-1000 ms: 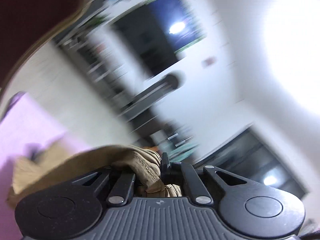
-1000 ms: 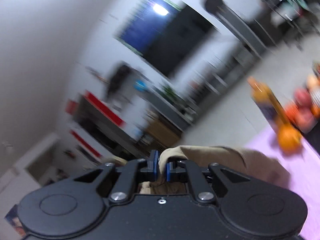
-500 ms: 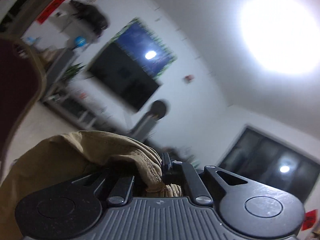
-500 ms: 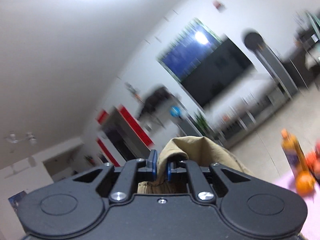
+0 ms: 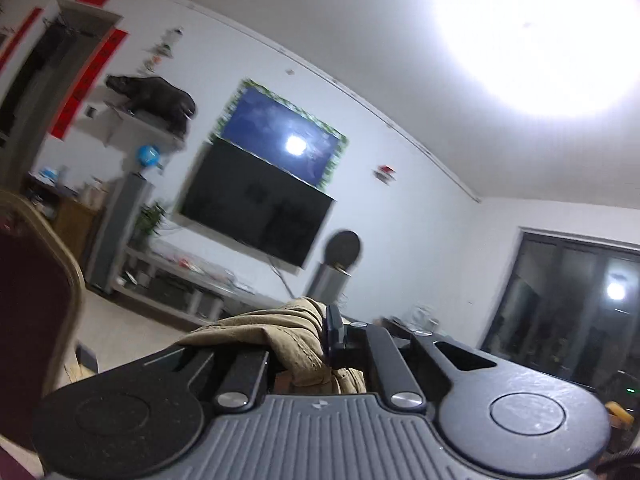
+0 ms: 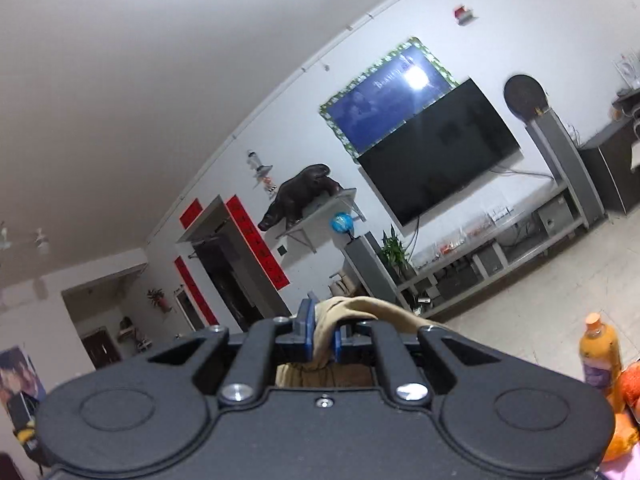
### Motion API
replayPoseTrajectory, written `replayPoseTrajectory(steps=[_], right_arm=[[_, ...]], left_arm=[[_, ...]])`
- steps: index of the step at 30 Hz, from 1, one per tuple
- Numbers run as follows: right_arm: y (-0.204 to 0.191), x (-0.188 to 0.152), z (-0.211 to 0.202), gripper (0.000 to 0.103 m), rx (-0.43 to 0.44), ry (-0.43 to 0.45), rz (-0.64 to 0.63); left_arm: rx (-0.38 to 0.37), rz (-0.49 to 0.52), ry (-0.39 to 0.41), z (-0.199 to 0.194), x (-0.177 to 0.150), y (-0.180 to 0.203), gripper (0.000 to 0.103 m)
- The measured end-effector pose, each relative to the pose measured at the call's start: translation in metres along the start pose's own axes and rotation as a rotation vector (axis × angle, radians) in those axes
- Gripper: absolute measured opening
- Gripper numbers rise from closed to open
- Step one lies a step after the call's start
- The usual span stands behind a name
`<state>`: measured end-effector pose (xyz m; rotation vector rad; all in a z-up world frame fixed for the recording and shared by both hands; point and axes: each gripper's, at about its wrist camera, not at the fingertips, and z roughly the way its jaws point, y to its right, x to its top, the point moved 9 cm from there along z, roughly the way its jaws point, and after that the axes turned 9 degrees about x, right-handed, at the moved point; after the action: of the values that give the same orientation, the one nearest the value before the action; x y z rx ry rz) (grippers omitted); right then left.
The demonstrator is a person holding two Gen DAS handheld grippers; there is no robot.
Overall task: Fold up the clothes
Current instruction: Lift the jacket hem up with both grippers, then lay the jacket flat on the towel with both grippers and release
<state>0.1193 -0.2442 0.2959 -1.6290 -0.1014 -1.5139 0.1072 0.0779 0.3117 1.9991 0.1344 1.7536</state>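
Observation:
A tan garment (image 5: 280, 330) is bunched between the fingers of my left gripper (image 5: 316, 340), which is shut on its seamed edge. In the right wrist view another part of the same tan garment (image 6: 372, 312) drapes over my right gripper (image 6: 320, 334), whose blue pads (image 6: 305, 330) are shut on a fold of it. Both grippers point upward at the far wall and ceiling. The rest of the garment hangs out of sight below the grippers.
A dark red chair back (image 5: 28, 320) with a pale frame stands close at the left. An orange drink bottle (image 6: 602, 352) and oranges (image 6: 628, 392) sit at the right, by a strip of pink cloth (image 6: 624, 470). A television (image 6: 436, 152) hangs on the far wall.
Both grippers have tilted and risen with the garment: the pink table surface dropped out of view, and the wall, ceiling and ceiling light now fill both views.

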Motion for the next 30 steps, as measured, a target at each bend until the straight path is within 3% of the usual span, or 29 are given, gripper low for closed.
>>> replayPoseTrajectory(steps=[2, 4, 7, 11, 13, 15, 21, 25, 30], right_arm=[[0.023, -0.039, -0.015, 0.009, -0.041, -0.067, 0.015], [0.064, -0.098, -0.022, 0.009, -0.127, -0.196, 0.092], [0.137, -0.212, -0.036, 0.009, -0.287, -0.421, 0.240], [0.205, -0.344, -0.077, 0.009, -0.462, -0.609, 0.419], [0.224, -0.389, -0.098, 0.009, -0.538, -0.668, 0.470], [0.231, -0.419, -0.116, 0.009, -0.585, -0.711, 0.490], [0.243, -0.426, -0.115, 0.009, -0.609, -0.732, 0.494], [0.242, -0.425, -0.102, 0.009, -0.621, -0.728, 0.459], [0.219, -0.381, -0.098, 0.009, -0.570, -0.664, 0.408]], left_arm=[[0.031, 0.019, -0.072, -0.001, -0.049, -0.013, 0.006], [0.106, -0.005, -0.204, 0.004, -0.121, -0.041, 0.006], [0.251, -0.108, -0.436, 0.018, -0.244, -0.103, 0.006], [0.430, -0.233, -0.697, 0.028, -0.388, -0.183, 0.006], [0.500, -0.285, -0.800, 0.023, -0.438, -0.208, 0.006], [0.540, -0.327, -0.862, 0.017, -0.468, -0.226, 0.006], [0.562, -0.345, -0.892, 0.018, -0.470, -0.231, 0.007], [0.541, -0.294, -0.848, 0.012, -0.453, -0.208, 0.006], [0.488, -0.267, -0.785, -0.012, -0.409, -0.184, 0.006]])
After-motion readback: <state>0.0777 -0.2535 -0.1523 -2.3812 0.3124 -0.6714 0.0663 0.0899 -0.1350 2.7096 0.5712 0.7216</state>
